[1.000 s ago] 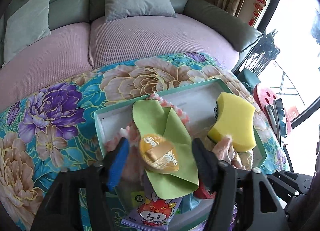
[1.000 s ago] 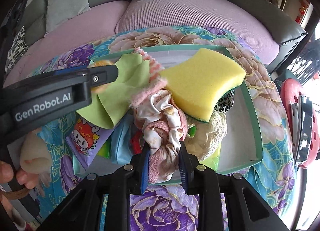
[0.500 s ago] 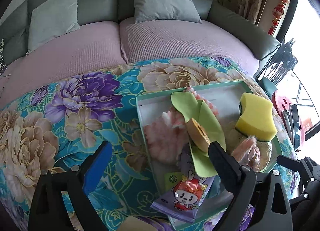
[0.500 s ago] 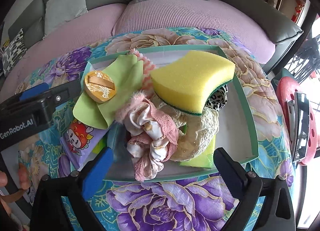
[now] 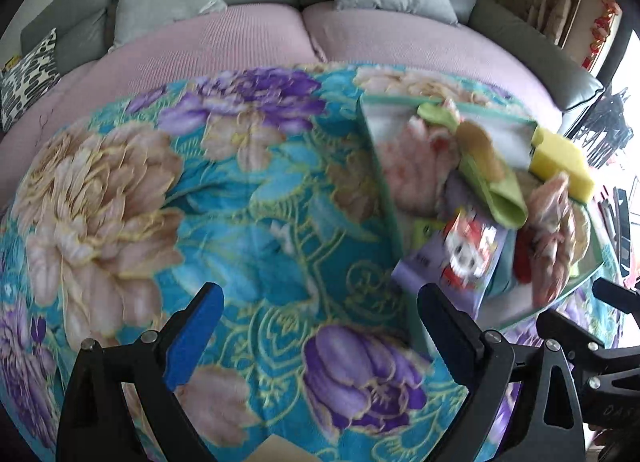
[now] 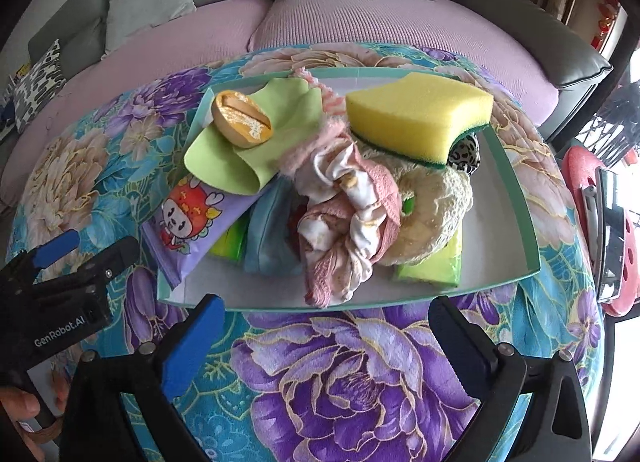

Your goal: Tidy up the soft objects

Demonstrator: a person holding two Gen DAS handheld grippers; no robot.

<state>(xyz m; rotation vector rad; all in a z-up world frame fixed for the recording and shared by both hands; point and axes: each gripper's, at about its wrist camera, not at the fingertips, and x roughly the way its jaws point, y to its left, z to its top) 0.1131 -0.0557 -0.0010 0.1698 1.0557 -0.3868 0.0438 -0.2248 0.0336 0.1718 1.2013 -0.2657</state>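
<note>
A white tray (image 6: 496,230) with a green rim holds the soft things in a heap. On it lie a yellow sponge (image 6: 420,110), a green cloth (image 6: 280,150) with an orange disc (image 6: 242,118) on top, a crumpled pink cloth bundle (image 6: 348,214), a cream crocheted piece (image 6: 436,202) and a purple cartoon packet (image 6: 188,218). My right gripper (image 6: 326,314) stands open at the tray's near edge, nothing between its fingers. My left gripper (image 5: 320,326) is open over the bare floral cloth (image 5: 240,222), left of the tray (image 5: 380,182). It also shows as the left gripper (image 6: 86,248) beside the tray.
The round table under the floral cloth (image 6: 360,374) stands in front of a pink and grey sofa (image 5: 240,42) with cushions. A red stool (image 6: 584,170) with a metal object stands off the table's right side. A hand (image 6: 24,410) holds the left gripper's handle.
The right gripper has opened off the pink cloth bundle and drawn back to the tray's edge. The left gripper has opened wider, left the orange disc on the green cloth and swung left off the tray.
</note>
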